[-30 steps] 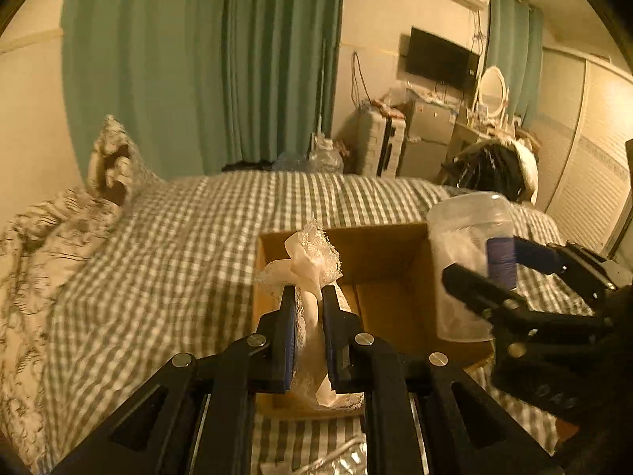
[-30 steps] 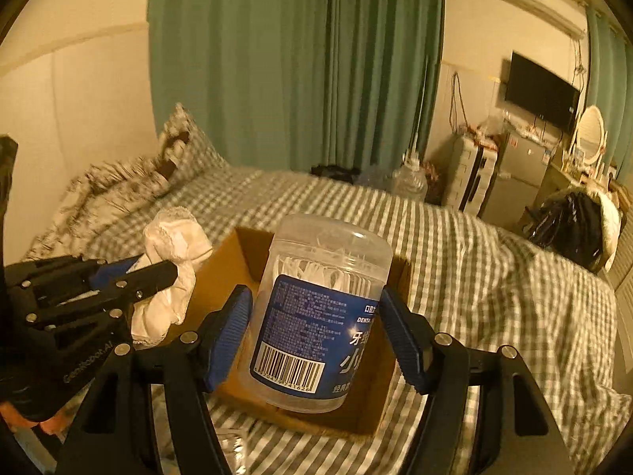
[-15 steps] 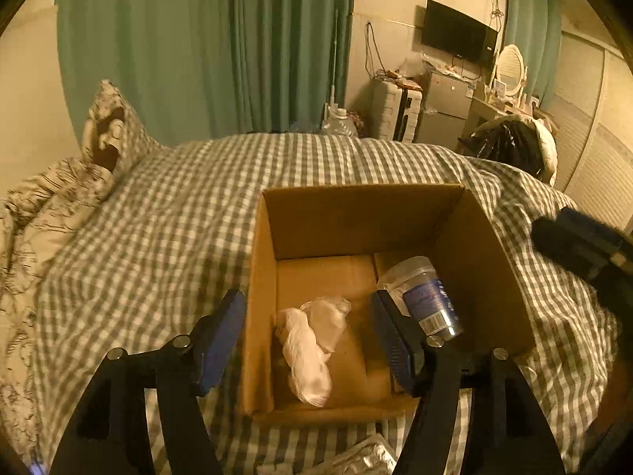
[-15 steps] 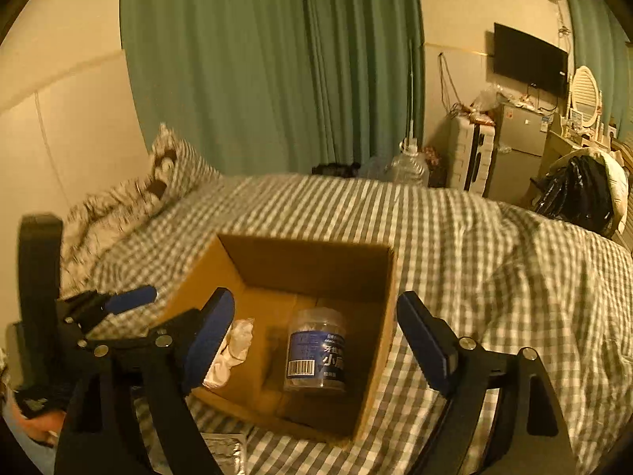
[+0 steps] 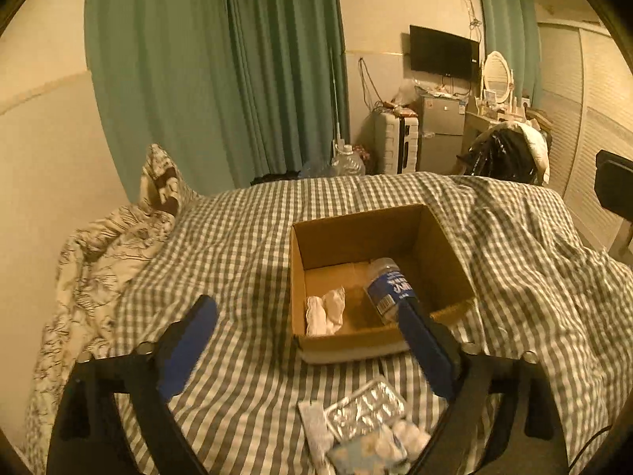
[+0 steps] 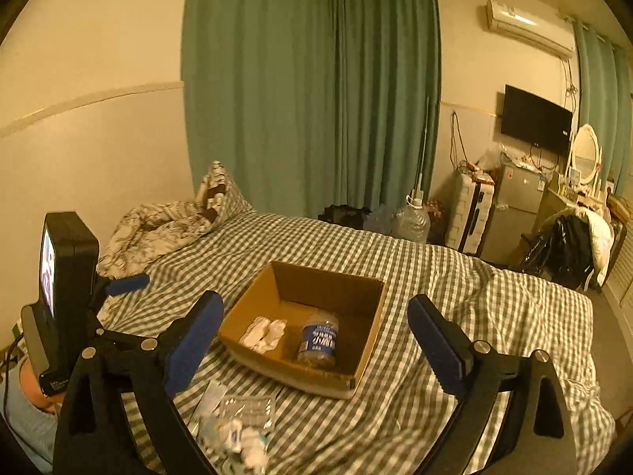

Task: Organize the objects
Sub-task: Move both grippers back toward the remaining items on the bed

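Left tongs (image 5: 308, 340): spread, just opened, empty, angled down at box (image 5: 356, 237).
Right tongs (image 6: 316, 340): likewise spread.
Right view only: left tool's screen (image 6: 47, 265).

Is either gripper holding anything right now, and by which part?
Nothing is held. Left gripper and right gripper are open; jar and cloth lie in the box.

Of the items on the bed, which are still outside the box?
The foil blister pack and small white packets, on the checked cover; the white cloth and blue-labelled jar are inside.
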Demonstrator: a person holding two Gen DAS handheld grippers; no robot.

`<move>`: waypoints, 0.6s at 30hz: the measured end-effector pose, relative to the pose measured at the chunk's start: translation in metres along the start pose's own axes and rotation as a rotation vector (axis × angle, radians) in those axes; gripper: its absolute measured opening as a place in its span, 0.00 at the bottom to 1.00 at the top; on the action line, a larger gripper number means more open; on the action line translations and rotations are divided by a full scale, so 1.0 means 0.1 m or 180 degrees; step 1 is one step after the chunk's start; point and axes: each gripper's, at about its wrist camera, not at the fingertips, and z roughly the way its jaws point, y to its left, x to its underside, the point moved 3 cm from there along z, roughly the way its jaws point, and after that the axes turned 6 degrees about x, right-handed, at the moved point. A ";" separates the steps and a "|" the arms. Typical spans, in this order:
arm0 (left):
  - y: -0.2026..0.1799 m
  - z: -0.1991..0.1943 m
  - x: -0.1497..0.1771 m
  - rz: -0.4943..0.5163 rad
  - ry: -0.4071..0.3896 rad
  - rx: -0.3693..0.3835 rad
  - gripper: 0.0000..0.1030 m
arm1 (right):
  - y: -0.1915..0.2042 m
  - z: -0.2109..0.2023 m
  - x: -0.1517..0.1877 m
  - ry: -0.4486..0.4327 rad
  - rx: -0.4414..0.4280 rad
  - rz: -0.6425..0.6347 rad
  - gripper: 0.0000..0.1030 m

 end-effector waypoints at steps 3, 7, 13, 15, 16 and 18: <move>-0.02 -0.25 0.11 0.0043 -0.0073 -0.0062 0.95 | 0.10 -0.24 0.10 -0.0039 0.0009 -0.0079 0.94; -0.03 -0.48 0.35 -0.0006 -0.0095 -0.0070 0.95 | 0.25 -0.49 0.35 -0.0038 0.0029 -0.0208 0.98; 0.04 -0.62 0.90 -0.0143 0.0059 -0.0160 0.95 | 0.40 -0.52 0.88 0.0186 0.0022 -0.0176 0.99; 0.09 -0.64 1.14 -0.0235 0.0117 -0.0232 0.95 | 0.46 -0.44 1.08 0.0295 0.0045 -0.0167 0.99; 0.09 -0.64 1.24 -0.0263 0.0140 -0.0254 0.95 | 0.50 -0.40 1.21 0.0376 0.0041 -0.0184 0.99; 0.12 -0.61 1.48 -0.0320 0.0235 -0.0297 0.95 | 0.61 -0.27 1.50 0.0595 0.0022 -0.0190 0.99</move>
